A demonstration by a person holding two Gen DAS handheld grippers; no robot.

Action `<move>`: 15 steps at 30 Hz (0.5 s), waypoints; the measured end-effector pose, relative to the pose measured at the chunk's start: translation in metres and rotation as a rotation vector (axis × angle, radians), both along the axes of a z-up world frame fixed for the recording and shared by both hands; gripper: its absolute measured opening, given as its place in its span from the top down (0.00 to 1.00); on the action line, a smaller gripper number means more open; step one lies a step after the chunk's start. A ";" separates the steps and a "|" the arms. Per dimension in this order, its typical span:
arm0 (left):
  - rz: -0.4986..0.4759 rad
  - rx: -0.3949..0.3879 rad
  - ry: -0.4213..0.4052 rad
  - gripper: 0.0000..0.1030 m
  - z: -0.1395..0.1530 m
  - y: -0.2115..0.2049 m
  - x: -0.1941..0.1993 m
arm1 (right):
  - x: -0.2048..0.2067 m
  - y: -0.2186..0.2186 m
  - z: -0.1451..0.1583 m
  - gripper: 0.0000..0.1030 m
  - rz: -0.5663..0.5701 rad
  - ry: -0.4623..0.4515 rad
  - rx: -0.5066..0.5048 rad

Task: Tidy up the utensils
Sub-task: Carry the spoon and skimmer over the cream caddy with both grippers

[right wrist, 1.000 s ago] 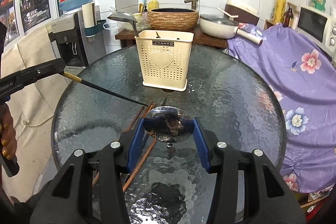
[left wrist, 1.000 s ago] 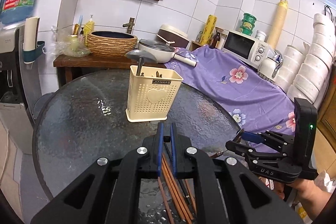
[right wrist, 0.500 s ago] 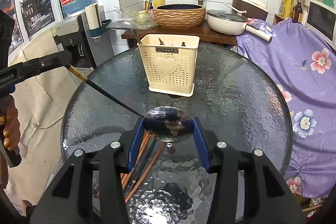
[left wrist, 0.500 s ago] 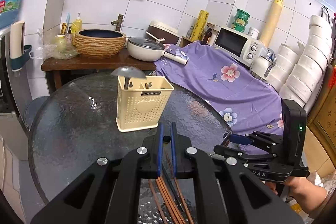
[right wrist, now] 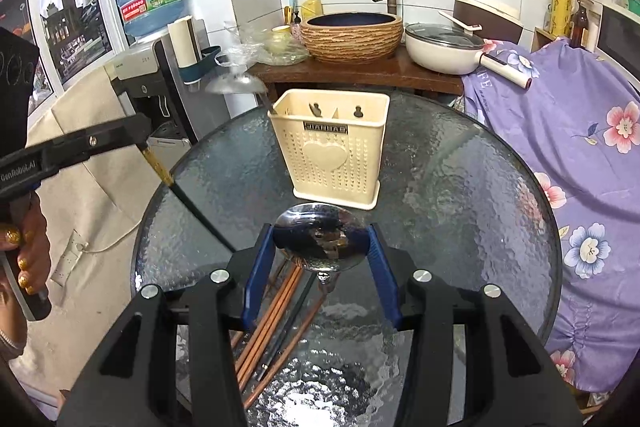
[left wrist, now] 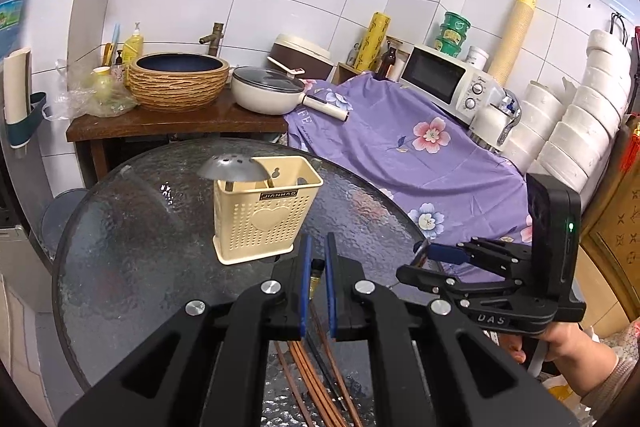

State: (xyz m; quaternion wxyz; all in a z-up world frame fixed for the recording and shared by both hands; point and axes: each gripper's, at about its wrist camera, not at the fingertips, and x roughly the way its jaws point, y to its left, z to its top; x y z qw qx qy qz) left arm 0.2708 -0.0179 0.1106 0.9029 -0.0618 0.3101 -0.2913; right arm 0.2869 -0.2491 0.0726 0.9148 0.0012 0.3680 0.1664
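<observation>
A cream utensil holder (left wrist: 266,211) (right wrist: 334,163) stands on the round glass table (left wrist: 132,247), with a metal skimmer (left wrist: 232,169) in its left side. My left gripper (left wrist: 316,267) is shut on a black chopstick (right wrist: 192,203) with a gold end, held tilted above the table left of the holder. My right gripper (right wrist: 320,247) is shut on a steel ladle (right wrist: 320,241), gripping its bowl, above the table in front of the holder. Several brown and black chopsticks (right wrist: 272,323) (left wrist: 316,375) lie on the glass below the grippers.
A wooden counter (left wrist: 172,123) with a wicker basin (left wrist: 178,81) and a white pan (left wrist: 266,91) stands behind the table. A purple floral cloth (left wrist: 404,163) covers furniture to the right, with a microwave (left wrist: 440,83). A water dispenser (right wrist: 152,67) stands at the left.
My left gripper has lifted the black chopstick up off the table and tilted it steeper. My right gripper with the ladle has risen a little. The holder has not moved.
</observation>
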 end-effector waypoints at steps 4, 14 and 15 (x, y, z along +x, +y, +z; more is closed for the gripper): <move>-0.013 -0.010 -0.007 0.94 0.010 -0.001 0.004 | 0.008 -0.001 0.017 0.54 0.011 -0.001 0.018; -0.042 -0.043 -0.095 0.94 0.079 -0.008 0.019 | 0.041 -0.009 0.080 0.54 0.008 -0.052 0.048; -0.043 -0.048 -0.113 0.94 0.089 -0.010 0.021 | 0.046 -0.010 0.088 0.54 0.005 -0.058 0.051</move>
